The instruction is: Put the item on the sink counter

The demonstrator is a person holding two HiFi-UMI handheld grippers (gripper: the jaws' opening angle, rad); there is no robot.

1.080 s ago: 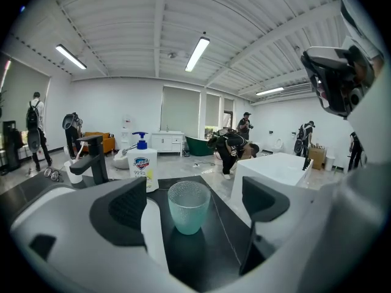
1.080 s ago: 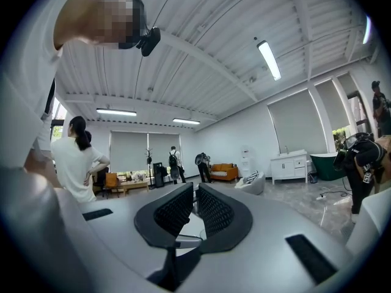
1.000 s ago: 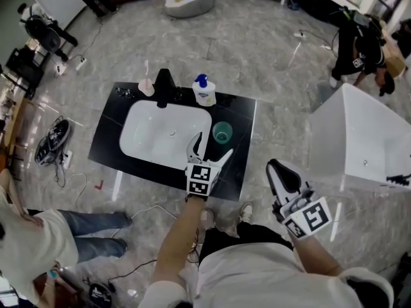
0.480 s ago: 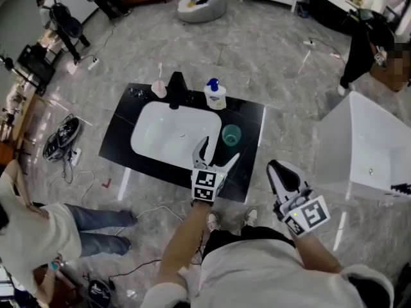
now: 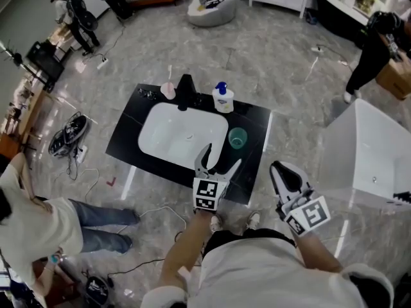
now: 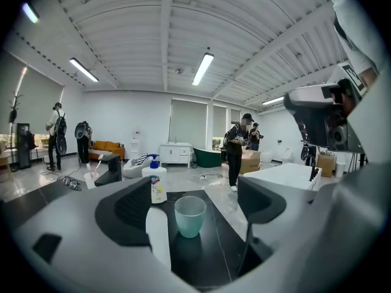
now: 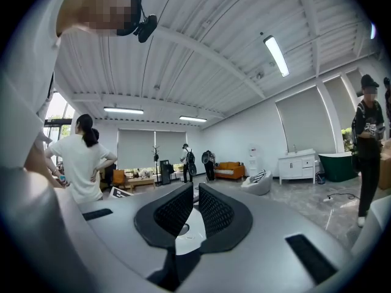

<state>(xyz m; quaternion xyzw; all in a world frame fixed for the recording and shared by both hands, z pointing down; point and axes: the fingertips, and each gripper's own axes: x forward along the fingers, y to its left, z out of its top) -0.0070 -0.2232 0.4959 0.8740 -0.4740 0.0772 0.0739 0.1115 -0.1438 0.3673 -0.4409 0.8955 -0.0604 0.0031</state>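
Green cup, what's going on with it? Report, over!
Left gripper empty, fingers closing, short of the green cup. Right gripper shut, empty. Cup upright on sink counter, right of basin. Nothing in the way.

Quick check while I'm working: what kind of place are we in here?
Likely a bathroom-fixture showroom in a big open hall: a freestanding sink counter on a bare stone floor, a white bathtub beside it, and a green tub farther off.

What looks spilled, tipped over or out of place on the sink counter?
Nothing stands out. On the black counter, the green cup, the pump bottle and the pink cup all stand upright, apart from one another, and no spill shows on it or in the white basin.
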